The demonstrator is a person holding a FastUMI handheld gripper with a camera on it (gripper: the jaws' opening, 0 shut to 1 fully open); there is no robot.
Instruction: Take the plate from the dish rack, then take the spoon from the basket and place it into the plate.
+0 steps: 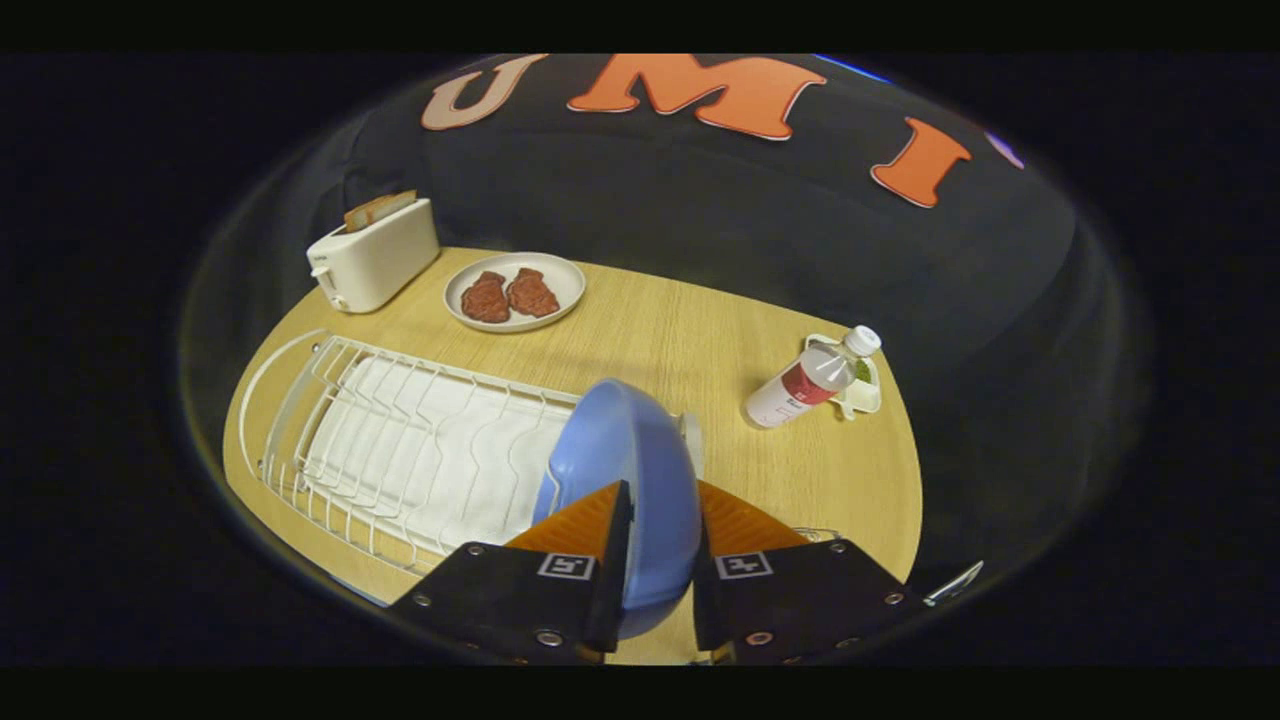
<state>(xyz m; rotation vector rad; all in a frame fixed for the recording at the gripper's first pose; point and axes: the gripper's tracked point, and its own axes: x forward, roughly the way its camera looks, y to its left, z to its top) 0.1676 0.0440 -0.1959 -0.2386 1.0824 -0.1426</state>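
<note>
Gripper view shows the blue plate [625,470] standing on edge between the two fingers of the gripper [655,560], which are clamped on it, one on each face, so the plate's rim runs straight ahead from the fingers. The plate sits at the near right end of the white dish rack [400,450], and I cannot tell whether it is clear of the wires or resting in them. The rack lies to the left, along the table's left edge. To the right of the plate the wooden table [700,340] is bare out toward a water bottle [812,378] near the right edge, which looks like the best room for setting the plate flat. A wire piece just right of the fingers may be the basket [815,533]; the spoon is not made out. A toaster [372,255] and a dish of food [514,291] stand well beyond, at the far side.
</note>
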